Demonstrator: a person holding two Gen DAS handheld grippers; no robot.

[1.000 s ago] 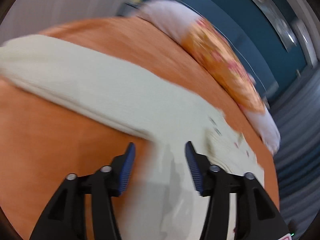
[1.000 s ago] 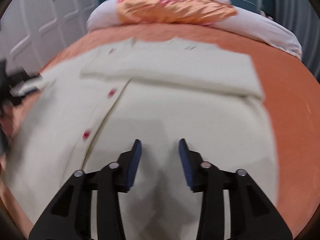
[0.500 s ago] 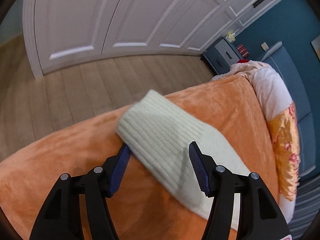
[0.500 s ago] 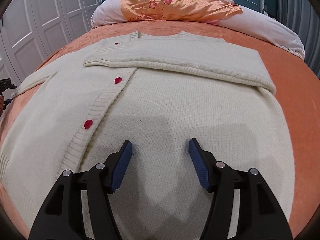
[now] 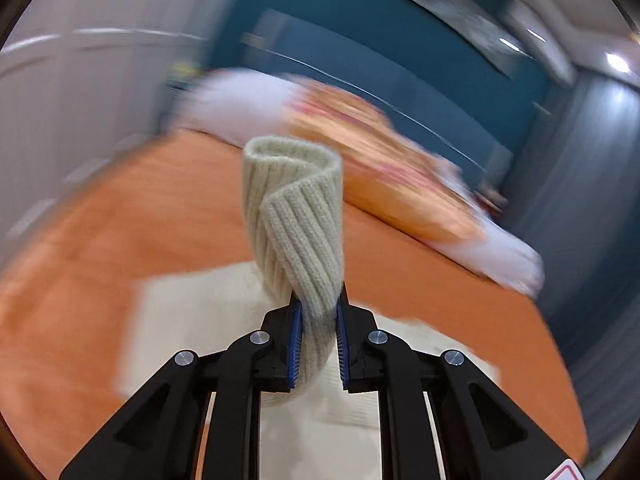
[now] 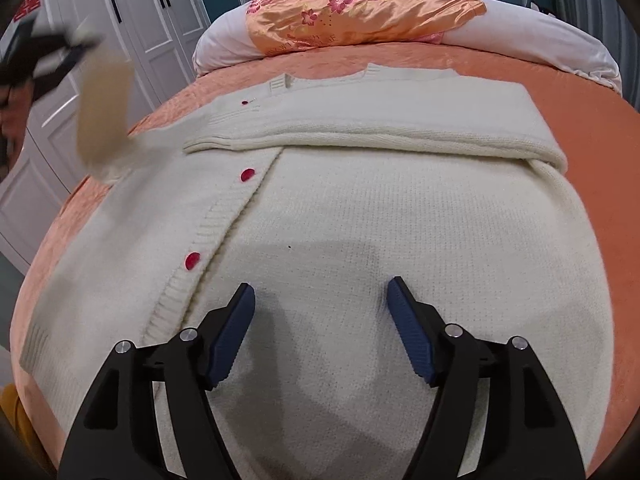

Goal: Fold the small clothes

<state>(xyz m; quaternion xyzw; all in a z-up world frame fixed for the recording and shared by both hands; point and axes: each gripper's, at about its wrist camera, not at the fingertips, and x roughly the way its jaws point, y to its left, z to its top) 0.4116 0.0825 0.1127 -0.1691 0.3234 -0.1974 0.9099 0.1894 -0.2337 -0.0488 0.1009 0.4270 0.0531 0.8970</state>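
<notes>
A cream knit cardigan (image 6: 360, 220) with red buttons lies spread on the orange bedspread (image 6: 592, 128). One sleeve (image 6: 380, 136) is folded across its chest. My left gripper (image 5: 318, 312) is shut on the ribbed cuff of the other sleeve (image 5: 300, 216) and holds it up above the bed. That gripper and the lifted sleeve (image 6: 104, 116) show blurred at the left of the right wrist view. My right gripper (image 6: 320, 308) is open and empty, low over the cardigan's lower front.
An orange floral pillow (image 6: 360, 12) and white pillows (image 6: 560, 36) lie at the head of the bed. White wardrobe doors (image 6: 160, 20) stand to the left. A teal headboard and wall (image 5: 360, 64) are behind.
My left gripper has shut on the sleeve cuff and lifted it, swinging toward the cardigan's body. My right gripper has opened a little wider and stayed over the cardigan.
</notes>
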